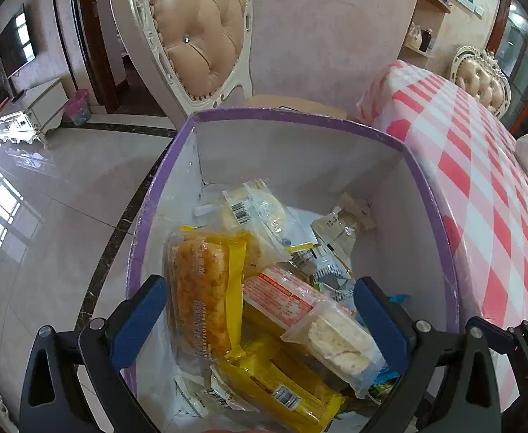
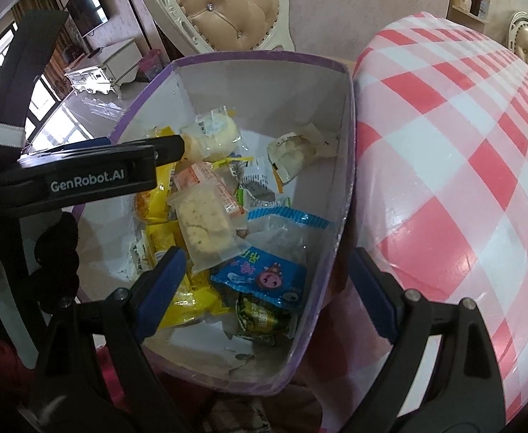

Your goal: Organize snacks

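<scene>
Snacks sit loose in a purple-rimmed box point(image 1: 300, 115) beside the checkered desk point(image 1: 480, 166): a yellow floss-bread pack point(image 1: 206, 288) leaning on a clear cracker pack point(image 1: 336, 339), with a blue pouch point(image 2: 260, 274) to the right. Risk: wrappers overlap, so closing now could pinch two packs or slip off glossy film. The left gripper point(image 1: 260, 321) hovers over the pile, fingers wide, straddling both packs and touching neither. The right gripper point(image 2: 267, 288) has fingers wide too, straddling the box's right wall, blue pouch between them, nothing held.
</scene>
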`<move>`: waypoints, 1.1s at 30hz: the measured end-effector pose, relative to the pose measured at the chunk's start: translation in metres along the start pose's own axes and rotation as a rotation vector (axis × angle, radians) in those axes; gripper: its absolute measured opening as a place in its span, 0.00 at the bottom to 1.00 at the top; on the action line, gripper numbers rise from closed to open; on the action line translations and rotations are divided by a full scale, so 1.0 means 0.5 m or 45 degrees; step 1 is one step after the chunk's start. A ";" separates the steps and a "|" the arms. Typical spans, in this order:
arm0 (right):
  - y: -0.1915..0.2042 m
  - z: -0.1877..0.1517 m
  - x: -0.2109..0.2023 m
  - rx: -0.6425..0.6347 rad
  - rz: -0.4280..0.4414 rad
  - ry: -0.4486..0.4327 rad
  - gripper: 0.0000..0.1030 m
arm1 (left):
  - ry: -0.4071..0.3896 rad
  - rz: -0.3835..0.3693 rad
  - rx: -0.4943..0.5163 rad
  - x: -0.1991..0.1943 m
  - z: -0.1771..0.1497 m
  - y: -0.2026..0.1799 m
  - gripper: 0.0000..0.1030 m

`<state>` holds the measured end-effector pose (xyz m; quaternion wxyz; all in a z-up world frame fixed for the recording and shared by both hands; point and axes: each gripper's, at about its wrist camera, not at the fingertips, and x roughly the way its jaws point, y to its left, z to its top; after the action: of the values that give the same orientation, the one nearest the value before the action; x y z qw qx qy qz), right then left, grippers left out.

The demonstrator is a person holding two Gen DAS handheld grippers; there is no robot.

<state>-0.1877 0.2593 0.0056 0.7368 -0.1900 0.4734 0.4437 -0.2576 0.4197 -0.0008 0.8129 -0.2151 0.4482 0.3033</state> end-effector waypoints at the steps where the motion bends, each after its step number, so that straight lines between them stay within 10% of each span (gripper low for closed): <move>1: 0.000 -0.001 0.000 0.000 0.002 0.001 0.90 | 0.001 0.000 0.002 0.000 0.000 0.000 1.00; 33: 0.010 -0.005 0.010 0.009 0.028 0.016 0.90 | 0.046 0.004 -0.017 0.020 -0.004 0.005 1.00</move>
<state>-0.1925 0.2627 0.0006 0.7296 -0.1849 0.4817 0.4488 -0.2565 0.4233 -0.0107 0.8028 -0.2253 0.4610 0.3036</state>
